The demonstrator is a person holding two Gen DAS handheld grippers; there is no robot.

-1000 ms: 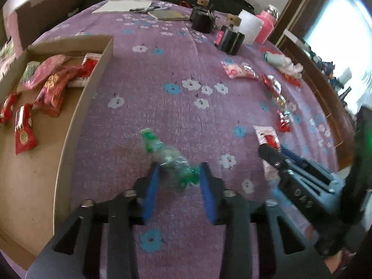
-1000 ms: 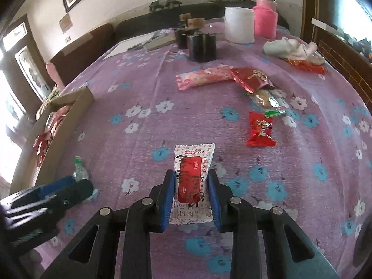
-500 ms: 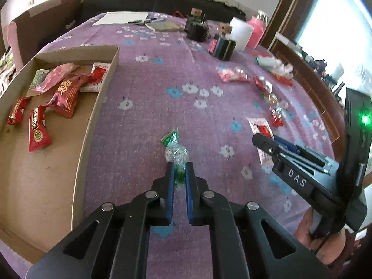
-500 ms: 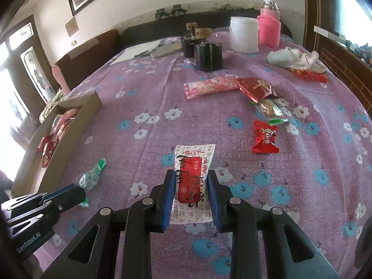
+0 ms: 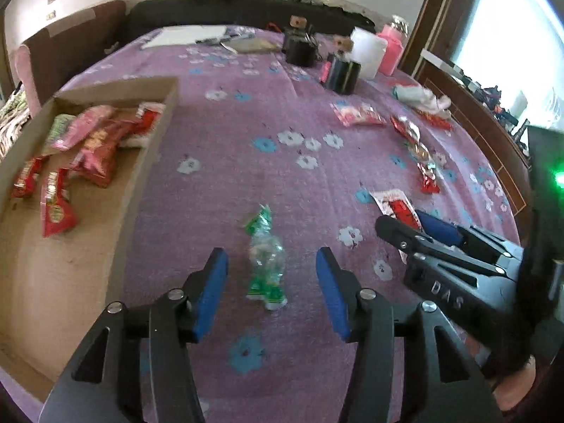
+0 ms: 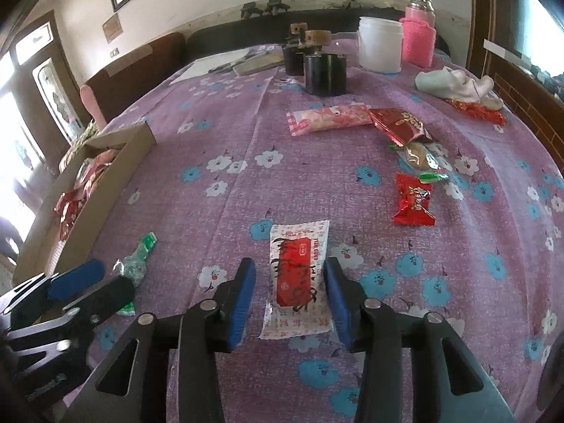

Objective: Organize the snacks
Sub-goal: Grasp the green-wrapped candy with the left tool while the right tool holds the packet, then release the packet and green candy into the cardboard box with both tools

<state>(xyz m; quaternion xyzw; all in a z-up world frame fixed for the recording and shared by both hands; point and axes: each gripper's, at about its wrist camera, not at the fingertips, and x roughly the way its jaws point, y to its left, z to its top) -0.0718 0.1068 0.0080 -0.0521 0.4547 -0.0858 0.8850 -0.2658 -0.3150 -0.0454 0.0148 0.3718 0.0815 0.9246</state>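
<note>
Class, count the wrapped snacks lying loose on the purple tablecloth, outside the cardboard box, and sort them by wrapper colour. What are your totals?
Red wrappers: 3
Pink wrapper: 1
White packet with red label: 1
Clear wrappers with green ends: 2
Total: 7

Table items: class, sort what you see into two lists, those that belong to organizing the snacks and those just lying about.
Belongs to the job:
green candy
white-and-red packet
red snack
pink packet
cardboard box
left gripper
right gripper

Just lying about:
black canisters
white tub
pink bottle
cloth
paper
</note>
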